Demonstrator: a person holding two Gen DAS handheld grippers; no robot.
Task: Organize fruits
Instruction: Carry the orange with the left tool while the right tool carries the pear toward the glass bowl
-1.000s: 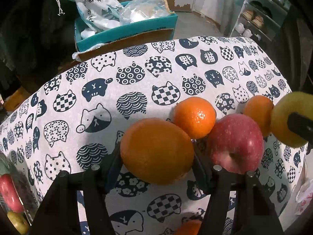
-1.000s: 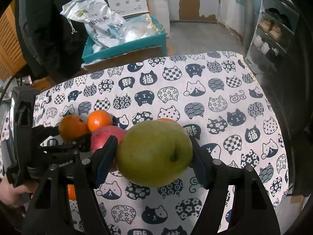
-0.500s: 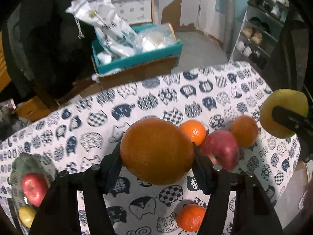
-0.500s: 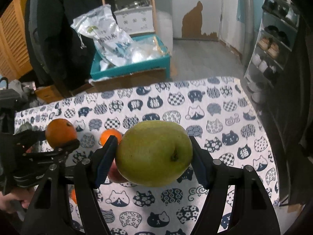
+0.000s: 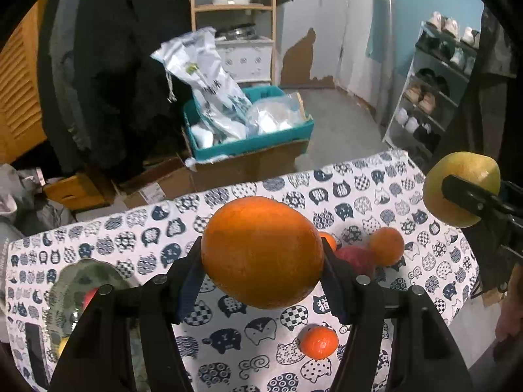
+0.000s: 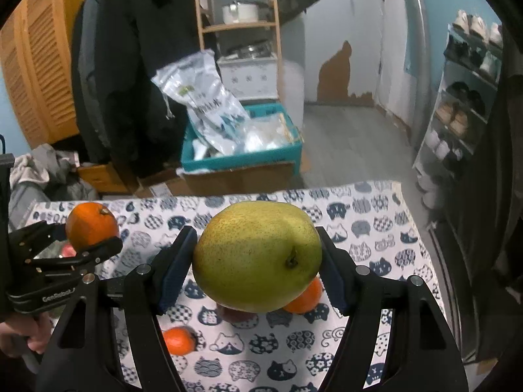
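My left gripper is shut on a large orange, held high above the cat-print tablecloth. My right gripper is shut on a yellow-green pear, also lifted; that pear shows at the right edge of the left wrist view, and the orange at the left of the right wrist view. On the cloth below lie a red apple, a small orange beside it and a tangerine nearer me. A glass plate at the left holds a red fruit.
Behind the table stand cardboard boxes and a teal crate stuffed with plastic bags. A dark coat hangs at the back left. A shoe rack is at the right. A hand grips the left tool.
Both grippers have risen well above the table with their fruit, so the cloth and the fruits on it look smaller. The plate at the left came into view.
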